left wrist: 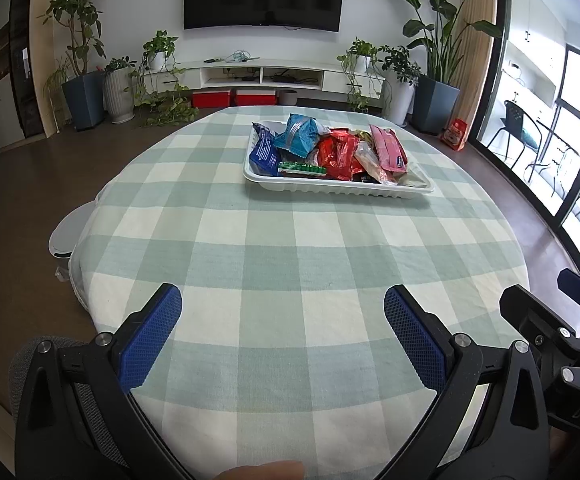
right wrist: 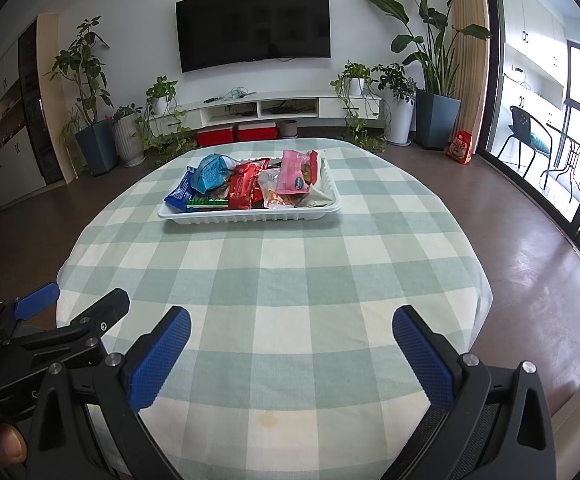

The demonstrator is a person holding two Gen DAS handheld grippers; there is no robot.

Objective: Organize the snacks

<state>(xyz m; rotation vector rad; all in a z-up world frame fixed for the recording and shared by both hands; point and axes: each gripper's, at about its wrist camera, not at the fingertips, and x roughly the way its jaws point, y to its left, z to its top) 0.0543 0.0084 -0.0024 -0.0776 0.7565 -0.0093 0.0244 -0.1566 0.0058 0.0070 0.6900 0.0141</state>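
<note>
Both grippers, left point(left wrist: 281, 340) & right point(right wrist: 292, 354), jaws wide apart, empty, near table edge. Snacks point(left wrist: 330, 152) piled in tray point(left wrist: 342, 191) at 12 o'clock, well ahead. Reach fwd, pinch one top pkt by its edge, w/o dragging the pile.

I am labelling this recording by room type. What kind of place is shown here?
Most likely a home living room: a large black wall-mounted television, a low white media cabinet beneath it, and tall green potted plants beside it. The white plastic snack tray sits on a green-checked table.
</note>
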